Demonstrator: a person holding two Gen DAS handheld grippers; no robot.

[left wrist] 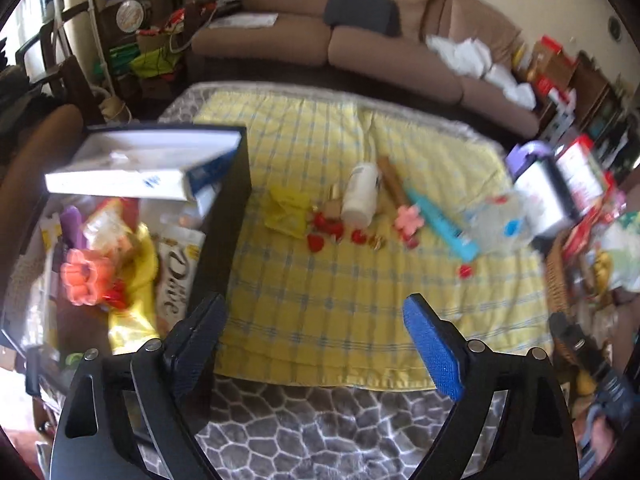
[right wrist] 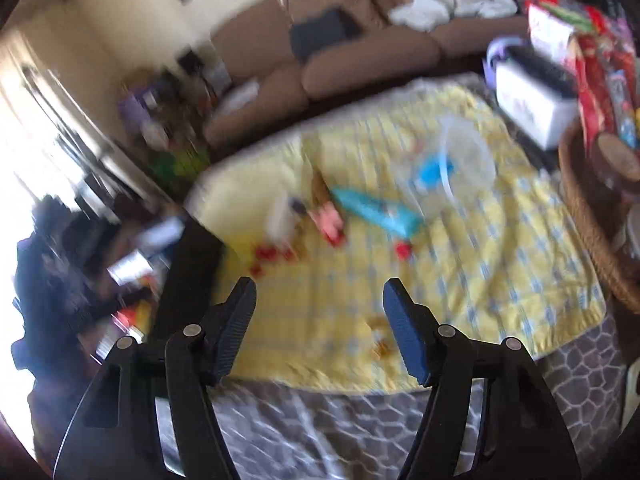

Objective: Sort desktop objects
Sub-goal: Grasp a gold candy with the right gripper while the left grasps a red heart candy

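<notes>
On the yellow checked cloth (left wrist: 328, 280) lie a white bottle (left wrist: 360, 194), a teal tube (left wrist: 440, 224), a pink flower clip (left wrist: 409, 218), a brown stick (left wrist: 392, 180), a yellow packet (left wrist: 287, 212) and several small red pieces (left wrist: 328, 230). A clear plastic container (left wrist: 496, 222) sits at the right. My left gripper (left wrist: 316, 312) is open and empty above the cloth's near part. My right gripper (right wrist: 320, 300) is open and empty above the cloth (right wrist: 500, 264); that view is blurred, with the teal tube (right wrist: 376, 210) and clear container (right wrist: 464, 160) beyond it.
A black bin (left wrist: 224, 232) at the left holds a white book (left wrist: 136, 168), an orange flower clip (left wrist: 82, 280) and a Dove pack (left wrist: 176, 276). A white box (left wrist: 540, 196) and a wicker basket (right wrist: 592, 216) stand at the right. A brown sofa (left wrist: 360, 40) is behind.
</notes>
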